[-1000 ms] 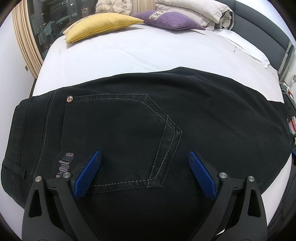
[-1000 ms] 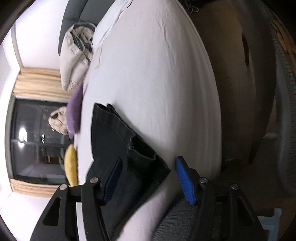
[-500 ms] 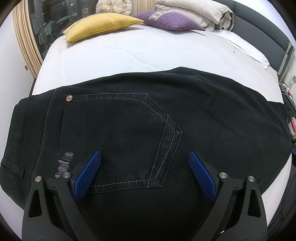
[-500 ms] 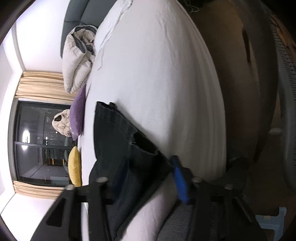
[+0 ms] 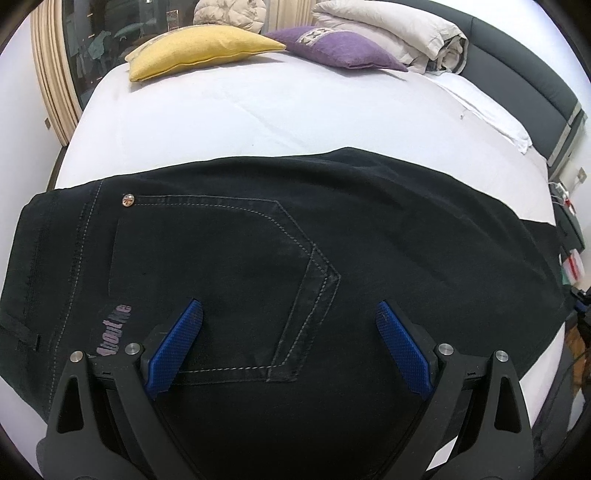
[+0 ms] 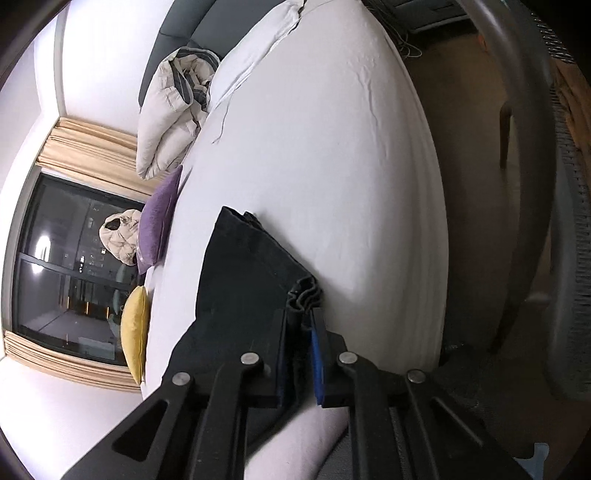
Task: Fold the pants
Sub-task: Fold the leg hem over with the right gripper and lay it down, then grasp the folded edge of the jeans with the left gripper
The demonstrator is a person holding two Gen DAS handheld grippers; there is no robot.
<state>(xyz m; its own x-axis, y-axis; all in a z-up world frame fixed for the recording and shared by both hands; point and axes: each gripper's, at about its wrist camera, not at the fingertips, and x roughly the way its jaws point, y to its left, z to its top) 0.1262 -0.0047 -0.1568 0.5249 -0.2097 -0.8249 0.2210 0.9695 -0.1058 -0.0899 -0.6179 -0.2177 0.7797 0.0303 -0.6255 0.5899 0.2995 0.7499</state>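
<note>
Right hand-held gripper (image 6: 301,325) has clamped shut on the bunched hem of the black pants (image 5: 369,229) (lying flat on the bed (image 5: 258,110)); left hand-held gripper (image 5: 288,332) stays spread wide above the back pocket.

I see the pants (image 5: 258,229) lying flat across the near part of the bed (image 5: 258,110), waistband to the left and legs running off right. Behind them, at the far edge, two cushions (image 5: 199,48) sit side by side, with a rolled duvet (image 5: 391,33) to their right, before the headboard (image 5: 524,62).
</note>
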